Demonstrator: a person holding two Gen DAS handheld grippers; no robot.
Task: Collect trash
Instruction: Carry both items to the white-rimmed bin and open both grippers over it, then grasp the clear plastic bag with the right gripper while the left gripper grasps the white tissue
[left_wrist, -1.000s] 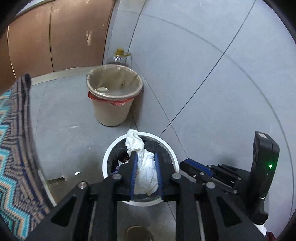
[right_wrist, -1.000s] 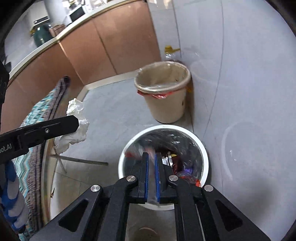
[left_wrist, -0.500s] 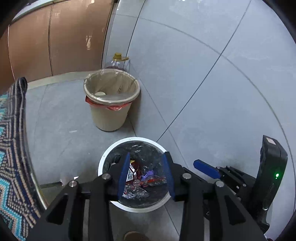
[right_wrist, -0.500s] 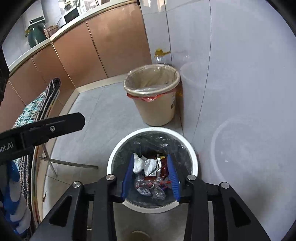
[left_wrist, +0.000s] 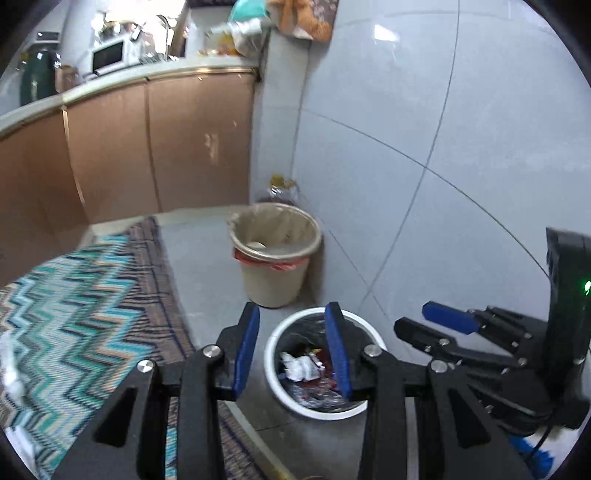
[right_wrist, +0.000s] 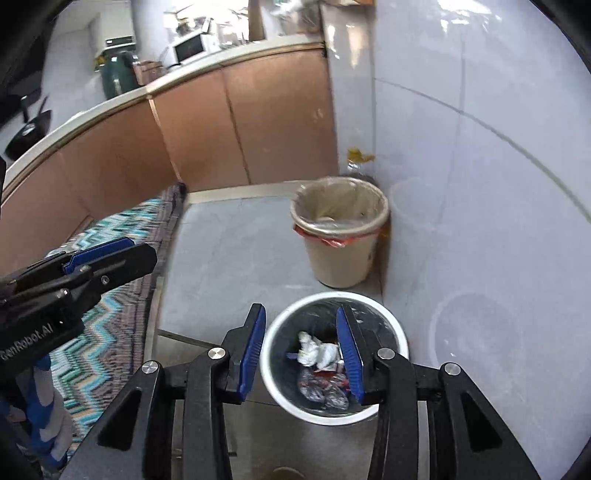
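1. We hold our left gripper (left_wrist: 291, 350) up over the floor. Its two blue pads (left_wrist: 246, 347) stand apart, and nothing is between them.
2. Our right gripper (right_wrist: 301, 354) is up too. Its blue pads (right_wrist: 252, 350) are also apart, with nothing held.
3. Below both grippers stands a white bin (right_wrist: 400, 339) with a black bag inside.
4. The trash (right_wrist: 319, 352) lies down in that bin: crumpled white paper on top of shiny wrappers.
5. A tan bin (left_wrist: 275, 273) with a clear liner stands just behind the white bin, next to the grey tiled wall (left_wrist: 443, 147).
6. A zigzag cloth (left_wrist: 81, 302) in blue and brown is off to the left.
7. Brown cabinets (right_wrist: 229, 136) run along the back.
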